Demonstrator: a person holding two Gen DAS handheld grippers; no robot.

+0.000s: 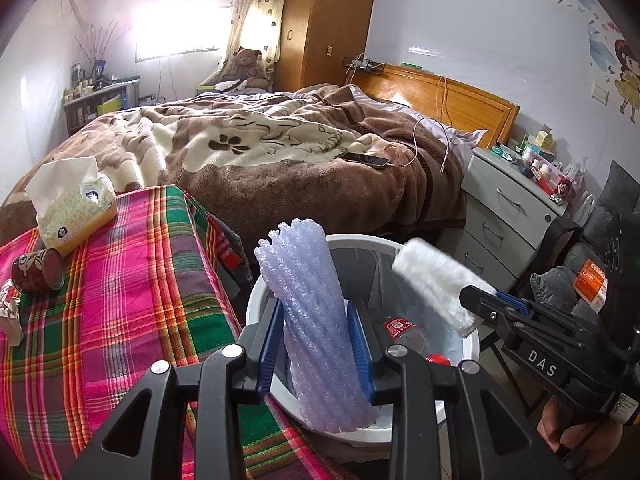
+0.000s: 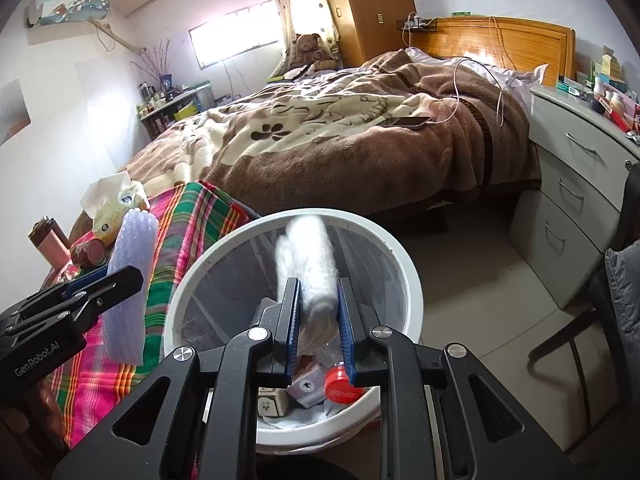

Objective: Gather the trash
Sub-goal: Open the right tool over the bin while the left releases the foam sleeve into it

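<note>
My left gripper clamps pale lilac ribbed foam sleeve, upright over near rim of round white plastic bin. My right gripper pinches white foam-net roll above bin mouth. Both positioned so release should drop trash inside. Bin beside plaid-covered table.

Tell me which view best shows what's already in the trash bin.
The right wrist view: it looks down into the white bin, showing a red cap and cartons. The left wrist view shows only a bottle behind the foam roll.
</note>
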